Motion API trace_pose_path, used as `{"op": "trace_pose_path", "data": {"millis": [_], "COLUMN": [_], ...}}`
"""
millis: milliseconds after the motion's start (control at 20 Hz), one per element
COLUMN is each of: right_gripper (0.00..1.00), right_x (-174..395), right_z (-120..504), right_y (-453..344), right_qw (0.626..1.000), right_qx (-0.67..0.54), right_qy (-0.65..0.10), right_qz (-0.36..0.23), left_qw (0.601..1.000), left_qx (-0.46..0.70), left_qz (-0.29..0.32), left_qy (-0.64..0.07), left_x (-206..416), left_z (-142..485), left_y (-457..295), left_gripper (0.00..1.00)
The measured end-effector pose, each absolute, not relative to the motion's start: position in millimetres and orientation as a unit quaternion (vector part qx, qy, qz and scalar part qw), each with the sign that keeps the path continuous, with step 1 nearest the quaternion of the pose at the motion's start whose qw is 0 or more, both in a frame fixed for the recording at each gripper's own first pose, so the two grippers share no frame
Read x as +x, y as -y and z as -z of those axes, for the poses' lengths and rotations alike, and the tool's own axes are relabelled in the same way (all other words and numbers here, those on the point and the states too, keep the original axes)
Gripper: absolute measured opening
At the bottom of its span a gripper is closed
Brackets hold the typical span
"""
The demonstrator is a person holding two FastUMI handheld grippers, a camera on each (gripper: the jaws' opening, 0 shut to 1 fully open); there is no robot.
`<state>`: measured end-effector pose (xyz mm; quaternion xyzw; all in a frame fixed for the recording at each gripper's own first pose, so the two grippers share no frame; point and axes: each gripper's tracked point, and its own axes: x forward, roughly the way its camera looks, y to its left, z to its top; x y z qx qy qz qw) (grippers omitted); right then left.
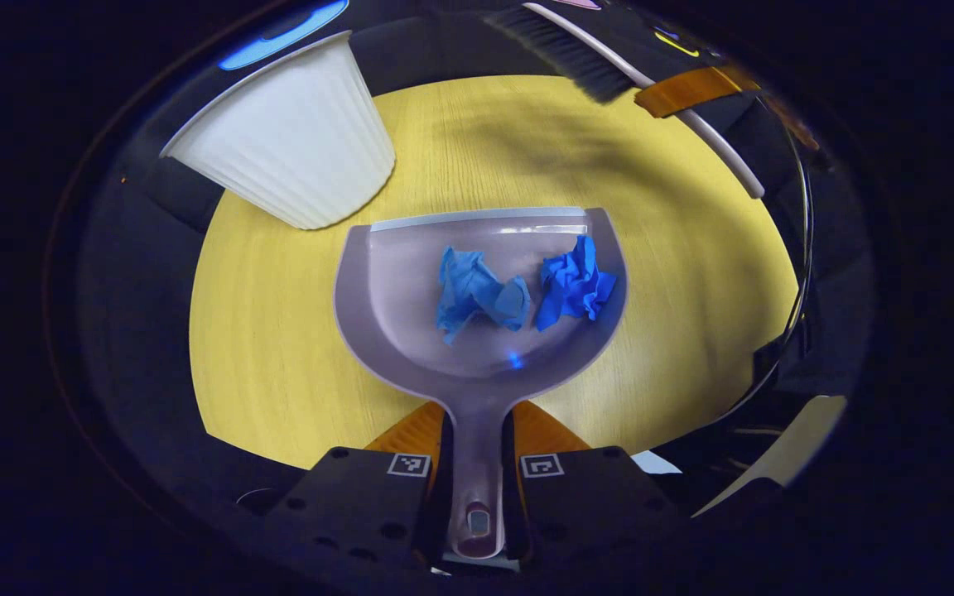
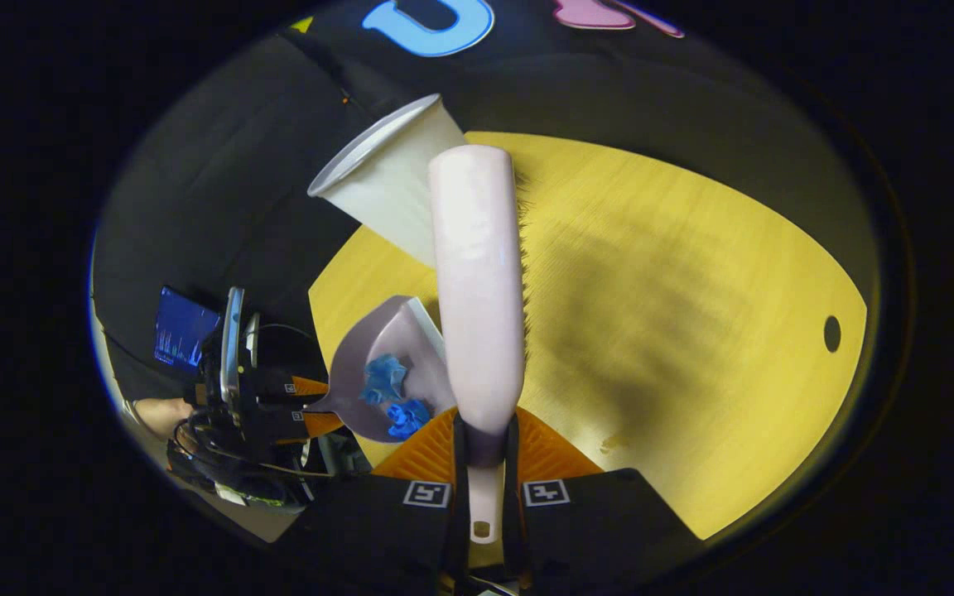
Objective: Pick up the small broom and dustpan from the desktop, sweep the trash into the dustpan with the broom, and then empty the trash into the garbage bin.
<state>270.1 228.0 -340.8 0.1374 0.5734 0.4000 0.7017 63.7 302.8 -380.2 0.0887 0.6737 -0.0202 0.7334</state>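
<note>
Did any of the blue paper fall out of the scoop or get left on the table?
No. Both blue paper wads sit inside the dustpan, none on the yellow table. Nothing looks spilled or broken.

your left gripper (image 1: 477, 451) has a dark, blocky body with round screw holes and a square black-and-white marker on each finger. your right gripper (image 2: 485, 463) carries the same markers. seen from the right gripper view, loose black cables hang around the left gripper's body.
</note>
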Motion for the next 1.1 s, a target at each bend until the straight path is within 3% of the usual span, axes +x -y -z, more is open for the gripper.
{"op": "trace_pose_path", "data": {"millis": [250,400,600,650,850,1100], "right_gripper": [0.17,0.17,0.17,0.17,0.17,0.17], "right_x": [226,216,220,219,212,206], "right_z": [352,374,362,361,362,363], "right_y": [-209,-199,-173,-170,-172,-164], "right_qw": [0.719,0.727,0.733,0.733,0.737,0.737], "right_qx": [0.222,0.209,0.232,0.235,0.222,0.224], "right_qy": [-0.543,-0.552,-0.544,-0.542,-0.539,-0.537], "right_qz": [-0.372,-0.351,-0.338,-0.337,-0.341,-0.343], "left_qw": [0.781,0.814,0.844,0.846,0.824,0.745], "left_qx": [0.105,0.091,0.123,0.137,0.232,0.383], "left_qz": [0.024,0.020,-0.023,-0.038,-0.103,-0.129], "left_qy": [-0.615,-0.574,-0.521,-0.514,-0.506,-0.531], "left_x": [72,91,135,145,168,163], "left_z": [366,348,313,302,279,268], "left_y": [-304,-305,-336,-347,-394,-407], "left_gripper": [0.23,0.23,0.21,0.25,0.23,0.23]}}
